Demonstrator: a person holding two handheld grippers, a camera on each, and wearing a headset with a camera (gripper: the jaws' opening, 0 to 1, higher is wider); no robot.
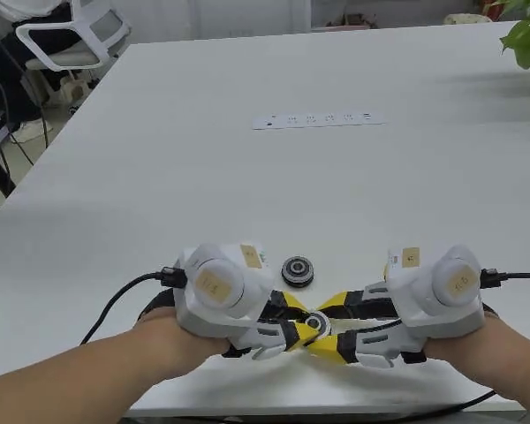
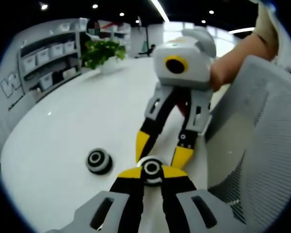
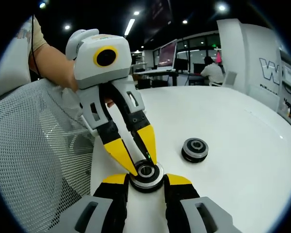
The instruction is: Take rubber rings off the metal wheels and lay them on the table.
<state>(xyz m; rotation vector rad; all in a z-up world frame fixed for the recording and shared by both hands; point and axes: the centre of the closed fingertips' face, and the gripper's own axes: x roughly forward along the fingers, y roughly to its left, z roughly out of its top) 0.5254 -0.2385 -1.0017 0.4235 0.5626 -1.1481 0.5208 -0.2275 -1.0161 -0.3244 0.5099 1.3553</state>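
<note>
Currently pinched: one wheel [image 3: 146, 174], by the near edge of the table [image 1: 247, 177], with its rubber ring [image 3: 159, 178] on.
Left gripper [image 1: 298, 329]: fingers closed on the wheel's rim from one side.
Right gripper [image 1: 329, 331]: fingers clamp the same wheel from the opposite side.
Second wheel [image 1: 298, 270]: lies just beyond, toward the table's middle, ring on.
Slip risk: opposed pulls may pop the wheel free, and this near the edge it could roll off.
Snap risk: a stretched ring may flick away or strike the second wheel.
</note>
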